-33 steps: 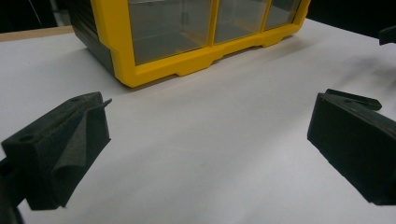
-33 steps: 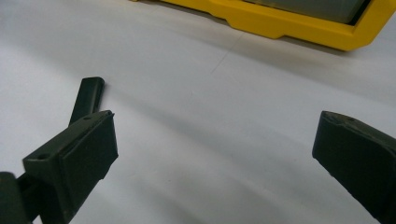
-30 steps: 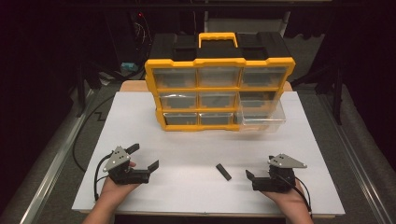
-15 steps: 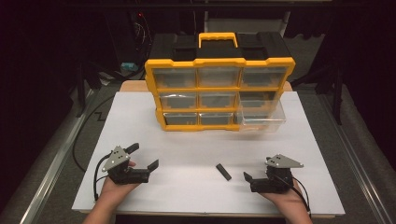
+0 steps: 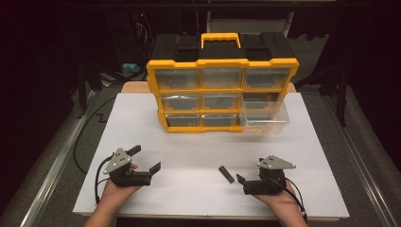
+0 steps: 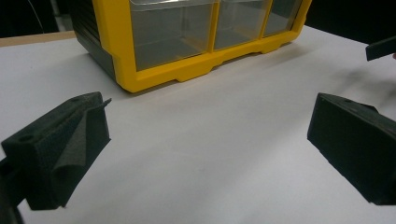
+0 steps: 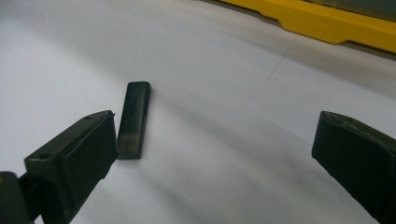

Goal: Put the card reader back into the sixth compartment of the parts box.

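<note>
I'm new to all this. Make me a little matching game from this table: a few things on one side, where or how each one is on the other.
Things:
1. small black bar
2. clear drawer
3. left tool
4. carry handle

Places or states:
A. pulled out at the organizer's lower right
B. flat on the white board by the right tool
C. yellow, on top of the organizer
D. open over bare board

Pairs: 1-B, 2-A, 3-D, 4-C

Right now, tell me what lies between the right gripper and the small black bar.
Nothing: bare white table separates right gripper from black bar, seen in the high view.
</note>
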{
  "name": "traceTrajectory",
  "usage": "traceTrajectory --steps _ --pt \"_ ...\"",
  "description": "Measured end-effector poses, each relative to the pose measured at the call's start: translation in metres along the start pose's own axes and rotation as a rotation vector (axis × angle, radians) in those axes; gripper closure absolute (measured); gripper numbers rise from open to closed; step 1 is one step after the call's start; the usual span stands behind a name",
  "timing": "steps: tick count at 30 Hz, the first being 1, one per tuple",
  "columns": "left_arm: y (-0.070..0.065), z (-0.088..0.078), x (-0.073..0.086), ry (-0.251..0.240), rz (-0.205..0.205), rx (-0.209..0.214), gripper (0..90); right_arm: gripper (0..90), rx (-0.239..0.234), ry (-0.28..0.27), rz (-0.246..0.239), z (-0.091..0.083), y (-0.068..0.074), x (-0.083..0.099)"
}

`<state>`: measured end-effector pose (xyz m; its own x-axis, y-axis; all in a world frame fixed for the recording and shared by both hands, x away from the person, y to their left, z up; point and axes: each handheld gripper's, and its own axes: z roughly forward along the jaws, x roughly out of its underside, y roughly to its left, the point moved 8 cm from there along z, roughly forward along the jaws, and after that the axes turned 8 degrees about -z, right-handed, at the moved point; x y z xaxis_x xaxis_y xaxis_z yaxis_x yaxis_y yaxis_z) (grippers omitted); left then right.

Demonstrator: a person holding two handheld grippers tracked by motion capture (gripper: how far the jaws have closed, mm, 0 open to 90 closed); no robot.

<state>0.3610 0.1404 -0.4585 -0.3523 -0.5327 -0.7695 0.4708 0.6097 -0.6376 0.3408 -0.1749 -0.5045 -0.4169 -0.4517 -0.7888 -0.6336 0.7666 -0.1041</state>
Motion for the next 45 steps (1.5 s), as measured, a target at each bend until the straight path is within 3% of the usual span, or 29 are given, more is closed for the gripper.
traceTrajectory --steps 12,24,34,43,45 --pt "-0.002 0.000 0.001 0.002 -0.005 0.009 0.2 6.0 -0.006 0.000 -0.041 0.013 0.013 -0.016" --pt "-0.002 -0.001 0.001 0.005 -0.004 0.012 0.2 20.5 -0.056 -0.021 -0.056 0.032 0.034 -0.030" --pt "-0.002 0.000 0.000 0.003 -0.008 0.016 0.2 35.7 -0.056 -0.040 -0.062 0.040 0.043 -0.041" --pt "-0.003 0.000 0.002 0.011 0.000 0.020 0.2 53.3 -0.069 0.017 -0.025 0.039 0.044 -0.029" --pt "-0.003 0.000 0.001 0.008 -0.001 0.020 0.2 54.2 -0.082 0.036 -0.038 0.040 0.045 -0.026"
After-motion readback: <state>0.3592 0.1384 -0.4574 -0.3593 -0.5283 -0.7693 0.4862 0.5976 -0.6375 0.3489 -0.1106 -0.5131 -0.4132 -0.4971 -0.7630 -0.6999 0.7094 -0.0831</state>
